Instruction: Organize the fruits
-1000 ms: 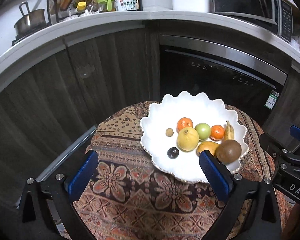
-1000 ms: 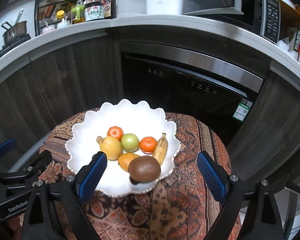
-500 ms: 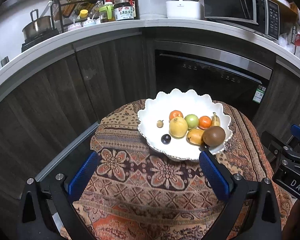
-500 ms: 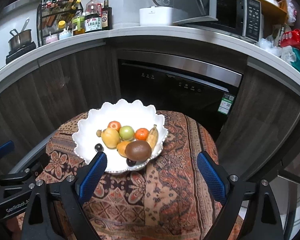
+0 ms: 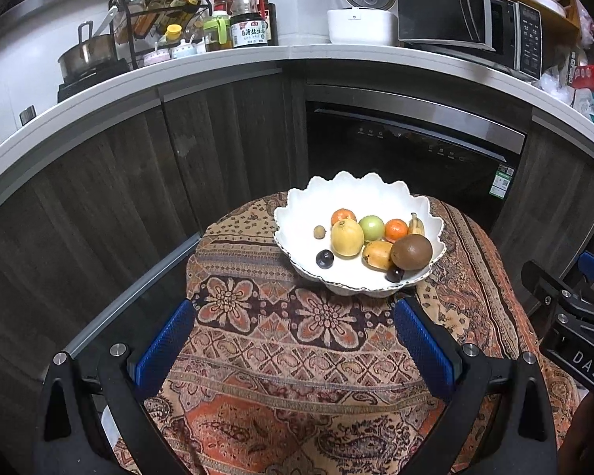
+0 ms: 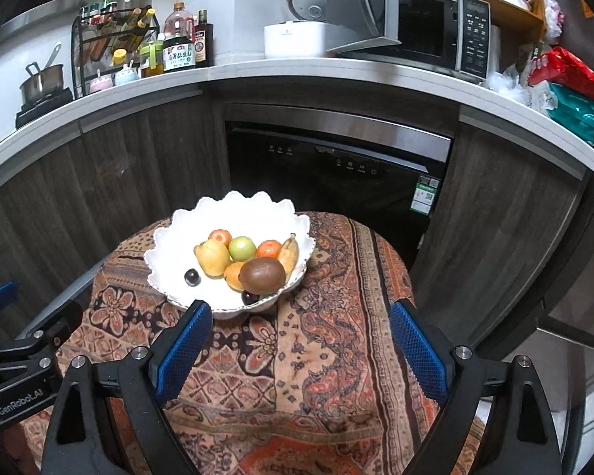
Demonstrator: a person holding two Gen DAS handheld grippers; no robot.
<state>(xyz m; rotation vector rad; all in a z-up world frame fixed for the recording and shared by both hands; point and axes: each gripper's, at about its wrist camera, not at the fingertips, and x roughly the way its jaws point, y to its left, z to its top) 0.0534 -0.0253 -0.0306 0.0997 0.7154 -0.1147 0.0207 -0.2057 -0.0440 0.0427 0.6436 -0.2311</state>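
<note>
A white scalloped bowl (image 5: 297,208) (image 6: 166,245) stands on a patterned cloth over a round table (image 5: 281,340) (image 6: 336,340). In it lie a brown kiwi (image 5: 411,251) (image 6: 262,275), a yellow lemon (image 5: 347,237) (image 6: 212,257), a green apple (image 5: 371,227) (image 6: 242,248), two oranges (image 5: 396,229) (image 6: 270,248), a small banana (image 5: 416,225) (image 6: 289,253), a mango (image 5: 377,254) and dark plums (image 5: 324,258) (image 6: 192,276). My left gripper (image 5: 293,340) is open and empty, held back from the bowl. My right gripper (image 6: 297,340) is open and empty, also short of the bowl.
Dark wood cabinets and a built-in dishwasher (image 6: 336,174) stand behind the table. The counter above carries a spice rack (image 5: 158,35), bottles, a rice cooker (image 5: 362,16), a microwave (image 6: 427,31) and a pot (image 5: 85,55). The other gripper shows at each view's edge.
Both grippers have pulled back and up from the bowl, which looks smaller and farther away. Both stay open and empty. The fruit has not moved.
</note>
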